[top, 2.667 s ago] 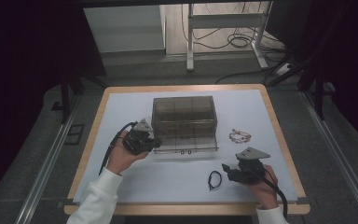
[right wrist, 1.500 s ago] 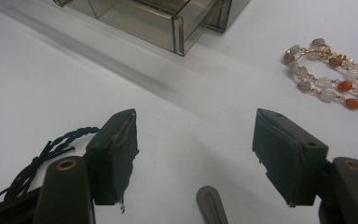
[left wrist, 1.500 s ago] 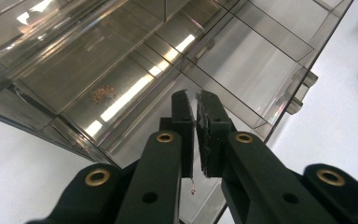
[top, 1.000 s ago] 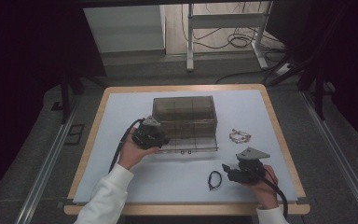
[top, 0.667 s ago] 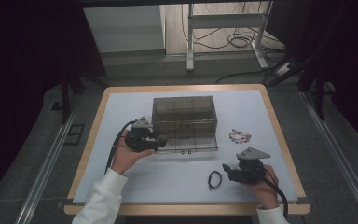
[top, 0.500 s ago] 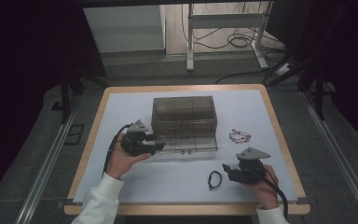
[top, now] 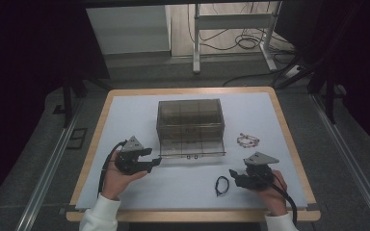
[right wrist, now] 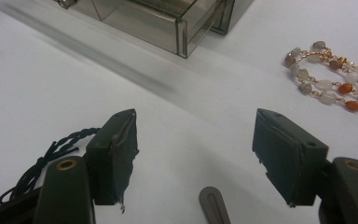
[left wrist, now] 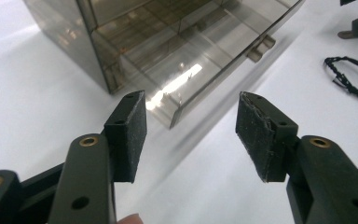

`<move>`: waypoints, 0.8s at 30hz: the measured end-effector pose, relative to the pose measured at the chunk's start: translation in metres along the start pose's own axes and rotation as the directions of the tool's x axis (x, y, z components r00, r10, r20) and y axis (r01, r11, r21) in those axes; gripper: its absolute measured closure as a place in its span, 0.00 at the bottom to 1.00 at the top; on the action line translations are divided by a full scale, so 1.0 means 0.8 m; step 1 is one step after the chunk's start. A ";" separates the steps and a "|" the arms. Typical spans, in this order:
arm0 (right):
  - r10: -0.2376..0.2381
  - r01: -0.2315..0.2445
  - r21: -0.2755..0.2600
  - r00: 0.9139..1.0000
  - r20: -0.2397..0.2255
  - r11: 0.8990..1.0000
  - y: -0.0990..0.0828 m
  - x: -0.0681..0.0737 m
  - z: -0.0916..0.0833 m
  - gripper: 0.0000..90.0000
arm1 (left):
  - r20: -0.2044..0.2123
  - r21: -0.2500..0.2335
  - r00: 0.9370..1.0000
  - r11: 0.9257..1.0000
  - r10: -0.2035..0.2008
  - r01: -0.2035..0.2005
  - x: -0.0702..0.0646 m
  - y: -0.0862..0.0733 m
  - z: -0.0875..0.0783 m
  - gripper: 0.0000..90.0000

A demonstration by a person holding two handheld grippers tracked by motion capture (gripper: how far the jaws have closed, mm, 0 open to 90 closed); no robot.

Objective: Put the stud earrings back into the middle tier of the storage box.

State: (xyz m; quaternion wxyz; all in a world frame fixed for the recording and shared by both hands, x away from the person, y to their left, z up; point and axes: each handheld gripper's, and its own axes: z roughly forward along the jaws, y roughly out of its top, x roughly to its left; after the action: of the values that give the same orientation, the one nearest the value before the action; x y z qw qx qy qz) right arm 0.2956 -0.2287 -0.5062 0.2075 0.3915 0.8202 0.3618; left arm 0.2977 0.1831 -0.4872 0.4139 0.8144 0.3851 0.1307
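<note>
On the white worktop (top: 139,110) stands a smoky transparent drawer box (top: 190,120), its bottom drawer (top: 192,153) pulled out toward the person. The left hand-held gripper (top: 155,160) sits just off the drawer's front left corner, pointing toward it. Its jaws have just been opening and now stand well apart with nothing between them; in the left gripper view the drawer's corner (left wrist: 172,119) lies just ahead of the gap, untouched by either pad.

The right hand-held gripper (top: 232,175) rests near the front edge of the worktop, to the right, its jaws also wide open and empty. A black braided cord bracelet (top: 221,185) lies flat just beside its left jaw; in the right gripper view the cord (right wrist: 51,156) curls partly behind that jaw. A beaded bracelet (top: 248,140) of pale and orange stones lies to the right of the box, apart from both grippers and the drawer.
</note>
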 end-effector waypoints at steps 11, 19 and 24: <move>0.000 0.000 0.000 1.000 0.000 1.000 0.000 0.001 0.000 0.34 | -0.045 0.042 0.999 0.999 -0.018 0.020 0.003 -0.032 0.002 0.47; 0.000 0.000 0.000 1.000 -0.003 1.000 0.000 0.001 0.000 0.34 | -0.052 0.051 0.998 0.998 -0.029 0.032 0.004 -0.043 0.003 0.47; -0.003 0.003 0.001 1.000 -0.005 1.000 0.001 0.002 0.001 0.34 | -0.058 0.051 0.998 0.998 -0.033 0.036 0.006 -0.049 0.001 0.46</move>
State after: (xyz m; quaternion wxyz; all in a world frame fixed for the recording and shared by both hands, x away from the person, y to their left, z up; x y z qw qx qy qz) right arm 0.2950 -0.2268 -0.5063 0.2059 0.3893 0.8215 0.3622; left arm 0.2811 0.2004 -0.5184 0.3836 0.8141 0.4140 0.1370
